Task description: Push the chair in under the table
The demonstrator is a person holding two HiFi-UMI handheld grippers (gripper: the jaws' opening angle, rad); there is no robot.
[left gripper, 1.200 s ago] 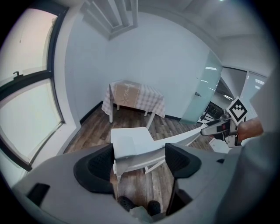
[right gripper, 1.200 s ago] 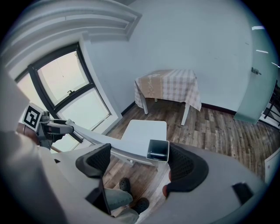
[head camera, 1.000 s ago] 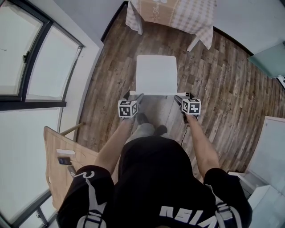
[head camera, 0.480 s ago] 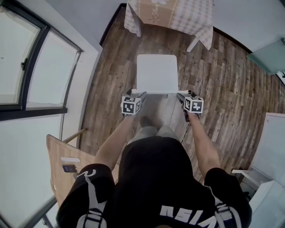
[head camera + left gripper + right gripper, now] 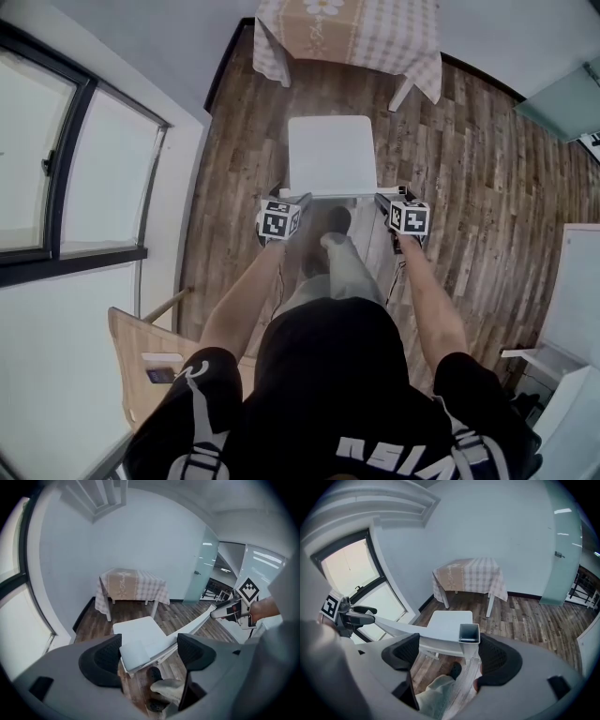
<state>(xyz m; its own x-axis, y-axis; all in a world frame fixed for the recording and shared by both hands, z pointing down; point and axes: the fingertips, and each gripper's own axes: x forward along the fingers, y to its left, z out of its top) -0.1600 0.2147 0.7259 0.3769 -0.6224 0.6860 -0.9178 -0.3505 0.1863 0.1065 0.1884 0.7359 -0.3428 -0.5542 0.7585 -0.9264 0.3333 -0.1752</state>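
Note:
A white chair (image 5: pixel 330 155) stands on the wood floor, its seat facing a table (image 5: pixel 352 33) with a checked cloth, a short gap away. My left gripper (image 5: pixel 292 200) is at the left end of the chair's back rail (image 5: pixel 333 193) and my right gripper (image 5: pixel 382 200) at the right end. In the left gripper view the rail's end (image 5: pixel 140 651) lies between the wide-apart jaws of the left gripper (image 5: pixel 147 652). The right gripper (image 5: pixel 449 652) straddles the rail's corner post (image 5: pixel 468 634) the same way. Both stand open.
A large window (image 5: pixel 84 178) and wall run along the left. A wooden board (image 5: pixel 141 342) lies at lower left. A glass door (image 5: pixel 562 94) and white furniture (image 5: pixel 577 300) are to the right. The person's foot (image 5: pixel 337 220) is just behind the chair.
The person has stepped forward, one leg swinging up behind the chair. Chair and both grippers have moved toward the table, which shows more fully at the top.

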